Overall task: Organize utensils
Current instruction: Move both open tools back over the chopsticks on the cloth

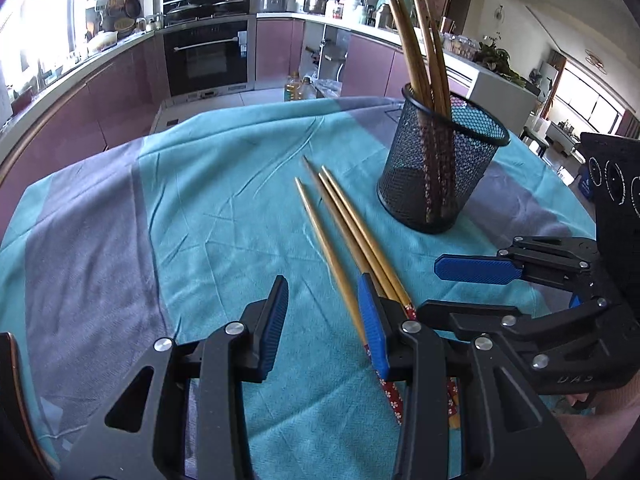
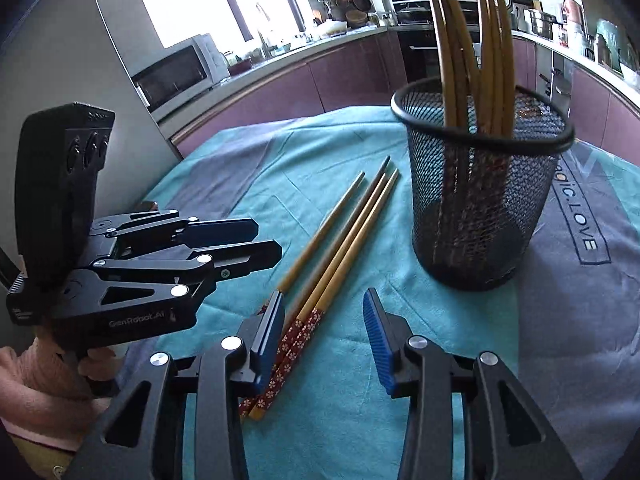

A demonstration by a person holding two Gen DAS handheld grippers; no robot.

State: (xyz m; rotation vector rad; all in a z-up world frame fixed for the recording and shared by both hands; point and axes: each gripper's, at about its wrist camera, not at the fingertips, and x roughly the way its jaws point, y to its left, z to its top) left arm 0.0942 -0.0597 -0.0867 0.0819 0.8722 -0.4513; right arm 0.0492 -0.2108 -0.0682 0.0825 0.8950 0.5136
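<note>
Several wooden chopsticks (image 1: 347,225) with red flowered handles lie side by side on the teal and grey tablecloth (image 1: 208,208). A black mesh cup (image 1: 434,184) stands upright just beyond them on the right and holds several more chopsticks (image 1: 420,44). My left gripper (image 1: 324,320) is open low over the cloth; one chopstick lies between its fingers, near the right pad, and the others pass behind that finger. In the right wrist view my right gripper (image 2: 324,330) is also open, with the chopsticks' (image 2: 340,240) handle ends between its fingers, close to the left pad. Neither grips anything.
The two grippers sit close side by side: the right gripper (image 1: 440,292) shows at the right of the left view, the left gripper (image 2: 266,242) at the left of the right view, held by a hand in a pink sleeve (image 2: 36,384). Kitchen counters and an oven (image 1: 206,56) lie beyond the table edge.
</note>
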